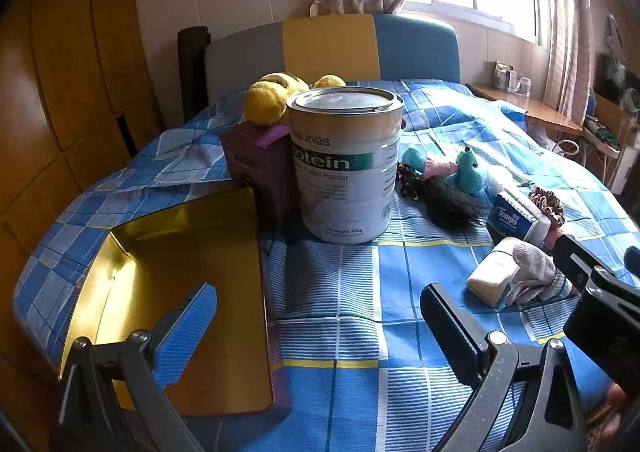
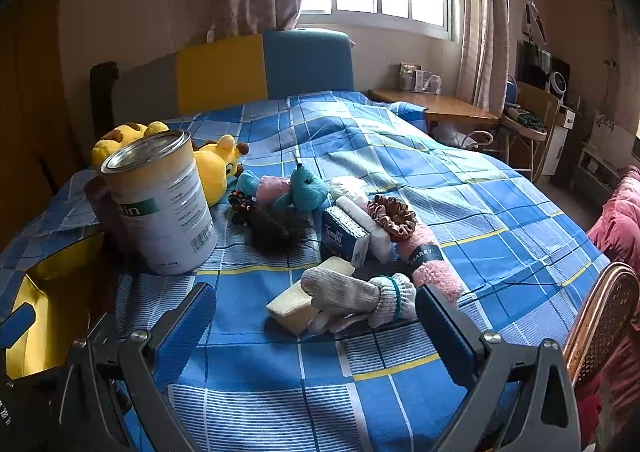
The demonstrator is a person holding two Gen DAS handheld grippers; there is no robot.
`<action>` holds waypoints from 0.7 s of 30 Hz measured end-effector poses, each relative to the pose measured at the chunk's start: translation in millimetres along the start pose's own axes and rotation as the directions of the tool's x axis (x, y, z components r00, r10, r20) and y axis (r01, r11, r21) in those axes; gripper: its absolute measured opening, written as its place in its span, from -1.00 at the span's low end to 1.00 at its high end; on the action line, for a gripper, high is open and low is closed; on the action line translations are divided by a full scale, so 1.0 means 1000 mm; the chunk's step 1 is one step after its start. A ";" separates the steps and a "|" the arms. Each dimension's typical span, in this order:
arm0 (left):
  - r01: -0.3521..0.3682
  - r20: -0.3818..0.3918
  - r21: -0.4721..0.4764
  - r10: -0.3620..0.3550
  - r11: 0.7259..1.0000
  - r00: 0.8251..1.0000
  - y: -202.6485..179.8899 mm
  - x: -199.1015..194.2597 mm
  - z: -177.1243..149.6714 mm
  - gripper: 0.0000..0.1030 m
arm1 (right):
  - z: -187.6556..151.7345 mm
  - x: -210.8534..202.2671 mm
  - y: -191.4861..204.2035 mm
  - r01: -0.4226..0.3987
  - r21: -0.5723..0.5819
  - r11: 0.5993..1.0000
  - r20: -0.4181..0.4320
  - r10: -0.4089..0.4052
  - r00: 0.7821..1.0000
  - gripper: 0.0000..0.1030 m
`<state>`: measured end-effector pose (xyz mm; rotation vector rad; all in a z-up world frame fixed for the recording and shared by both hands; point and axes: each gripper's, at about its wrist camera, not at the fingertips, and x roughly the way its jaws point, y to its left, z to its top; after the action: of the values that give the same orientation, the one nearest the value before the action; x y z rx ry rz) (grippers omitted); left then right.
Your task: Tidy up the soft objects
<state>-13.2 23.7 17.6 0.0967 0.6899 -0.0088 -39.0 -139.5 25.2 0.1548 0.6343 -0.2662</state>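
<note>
Nothing is sitting in the gold-lined open box (image 1: pixel 168 292) yet, so the sorting is reading as barely begun, if that box is the intended container. The left gripper (image 1: pixel 320 316) is hovering with fingers spread wide and holding nothing, its left finger over the box interior and the protein tin (image 1: pixel 346 164) standing straight ahead of it. The right gripper (image 2: pixel 316 316) is likewise gaping and empty, with the knit gloves (image 2: pixel 360 298) lying between and just beyond its fingertips on a pale sponge-like block (image 2: pixel 292 306). Further ahead of that claw are lying a pink fuzzy sock roll (image 2: pixel 430 258), a brown scrunchie (image 2: pixel 390 216), a Tempo tissue pack (image 2: pixel 344 240), a dark furry tuft (image 2: pixel 280 230), a teal plush toy (image 2: pixel 308 188) and, behind the tin, a yellow plush giraffe (image 2: pixel 218 168). All are resting loose on the blue checked bedspread (image 2: pixel 400 356); every soft item is awaiting gathering, the gloves appearing the likeliest first pick.
</note>
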 end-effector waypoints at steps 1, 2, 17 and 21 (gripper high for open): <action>-0.001 0.001 0.000 0.001 1.000 1.000 0.000 -0.001 0.000 0.99 | 0.000 0.000 0.000 -0.003 0.000 1.000 0.002 0.003 1.000 0.98; -0.002 0.003 0.001 0.002 1.000 1.000 0.001 -0.001 0.000 0.99 | 0.000 -0.001 0.000 -0.004 -0.001 1.000 0.003 0.004 1.000 0.98; 0.013 -0.001 -0.003 -0.013 1.000 1.000 0.001 -0.004 -0.004 0.99 | 0.006 -0.003 -0.006 -0.004 0.005 1.000 0.018 0.004 1.000 0.98; 0.014 0.000 -0.001 -0.014 1.000 1.000 0.000 -0.004 -0.004 0.99 | 0.008 -0.003 -0.009 0.001 0.010 1.000 0.022 -0.001 1.000 0.98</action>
<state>-19.0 24.4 17.3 0.0912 0.6903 -0.0222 -39.8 -149.7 33.4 0.1612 0.6115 -0.2715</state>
